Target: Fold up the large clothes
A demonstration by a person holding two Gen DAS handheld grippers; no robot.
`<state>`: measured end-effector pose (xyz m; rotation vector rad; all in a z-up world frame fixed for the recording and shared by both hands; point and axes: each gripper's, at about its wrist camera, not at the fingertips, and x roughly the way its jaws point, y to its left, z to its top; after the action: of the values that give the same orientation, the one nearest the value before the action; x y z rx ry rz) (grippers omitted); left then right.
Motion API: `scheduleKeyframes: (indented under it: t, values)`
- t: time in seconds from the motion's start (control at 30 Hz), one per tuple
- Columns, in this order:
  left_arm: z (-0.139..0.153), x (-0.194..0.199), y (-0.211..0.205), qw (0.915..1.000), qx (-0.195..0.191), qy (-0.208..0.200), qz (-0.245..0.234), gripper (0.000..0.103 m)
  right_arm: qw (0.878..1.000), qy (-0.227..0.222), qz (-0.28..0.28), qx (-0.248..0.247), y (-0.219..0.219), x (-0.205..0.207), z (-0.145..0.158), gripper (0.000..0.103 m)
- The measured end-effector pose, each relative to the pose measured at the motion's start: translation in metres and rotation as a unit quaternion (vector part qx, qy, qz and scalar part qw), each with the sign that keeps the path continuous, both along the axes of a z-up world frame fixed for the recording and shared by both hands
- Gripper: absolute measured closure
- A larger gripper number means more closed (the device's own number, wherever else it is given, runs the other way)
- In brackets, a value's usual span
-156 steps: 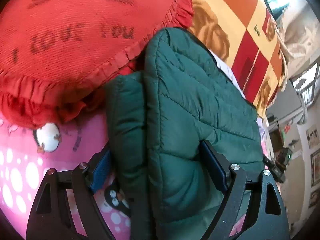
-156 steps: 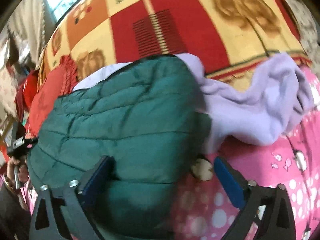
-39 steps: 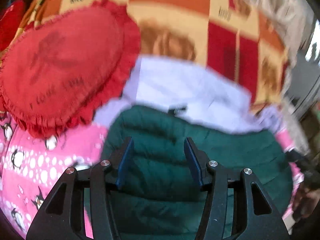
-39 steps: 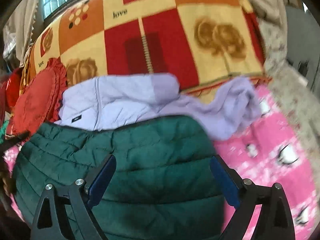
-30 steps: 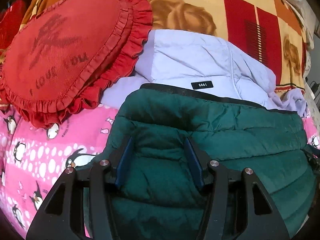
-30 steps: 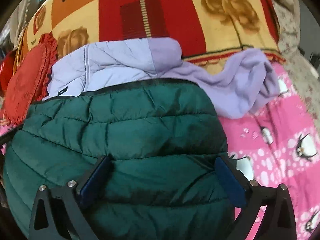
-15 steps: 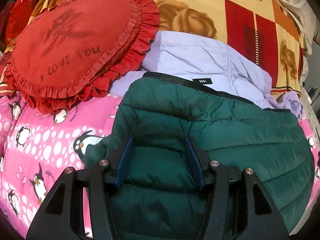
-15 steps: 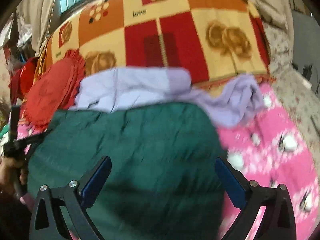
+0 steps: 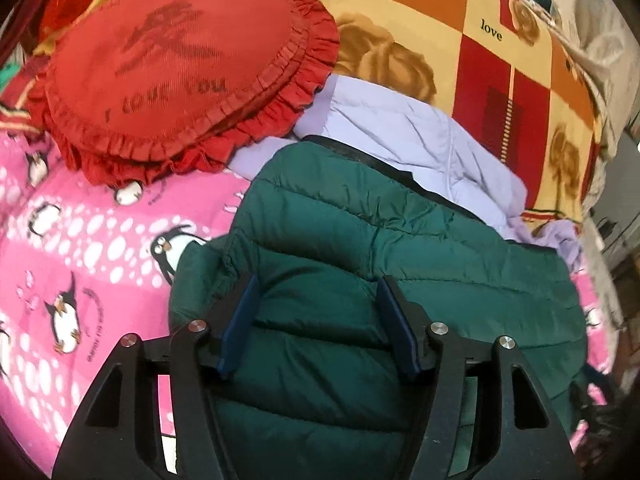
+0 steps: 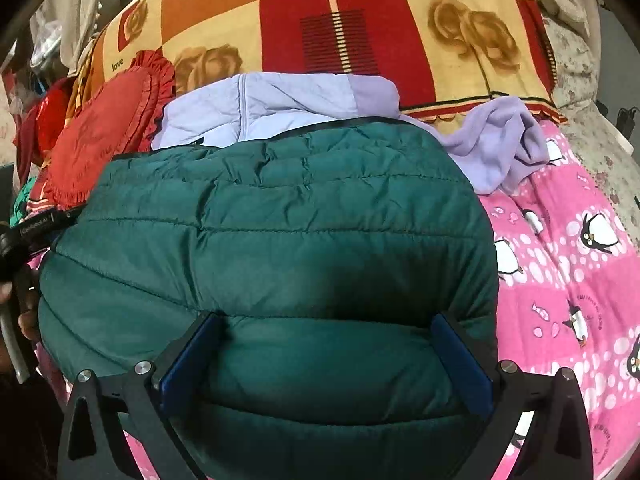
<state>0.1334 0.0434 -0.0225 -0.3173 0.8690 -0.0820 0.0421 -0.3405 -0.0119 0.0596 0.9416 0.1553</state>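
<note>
Pink penguin bedspread [image 9: 80, 240] underlies the green jacket [image 9: 360, 248], stretched sideways beneath both grippers; my left gripper [image 9: 316, 320] is opening off it (right gripper [image 10: 324, 352] wide, empty).

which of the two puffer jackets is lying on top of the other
The dark green puffer jacket lies on top; its far edge overlaps the lilac puffer jacket, which lies behind it against the checked blanket.

Dark green quilted jacket [image 10: 280, 216] noted. Pale lilac jacket [image 10: 280, 100] recorded behind it. Bedsheet [image 10: 568, 264] seen as pink, patterned with penguins and white dots. Red frilled cushion [image 9: 180, 64] observed. Blanket [image 10: 400, 16] chequered red, orange, cream with brown roses.
</note>
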Motion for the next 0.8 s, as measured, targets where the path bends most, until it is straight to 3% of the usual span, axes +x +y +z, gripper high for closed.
scheduleKeyframes:
  t: [0.07,0.27,0.4,0.57,0.67,0.8]
  values:
    - [0.001,0.000,-0.003,1.0000,0.006,0.005,-0.004,0.041,1.000,-0.002,0.001,-0.010,0.003,0.000,0.000,0.000]
    - [0.019,-0.019,-0.020,0.9972,0.071,-0.007,-0.022,0.041,1.000,-0.010,-0.002,-0.024,0.004,-0.001,0.009,0.000]
    - [0.033,-0.054,-0.031,0.9965,0.044,-0.035,-0.062,0.041,0.998,-0.063,-0.005,-0.007,0.008,-0.025,0.034,0.000]
    - [0.045,-0.111,-0.048,0.9917,0.041,-0.076,-0.096,0.041,0.988,-0.151,-0.005,-0.015,0.023,-0.078,0.063,0.000]
    - [0.040,-0.146,-0.056,0.9898,0.051,-0.081,-0.105,0.041,0.984,-0.175,-0.005,-0.021,0.027,-0.107,0.066,0.000]
    - [0.029,-0.182,-0.064,0.9893,0.065,-0.071,-0.110,0.041,0.985,-0.171,-0.009,-0.010,0.026,-0.135,0.061,0.000]
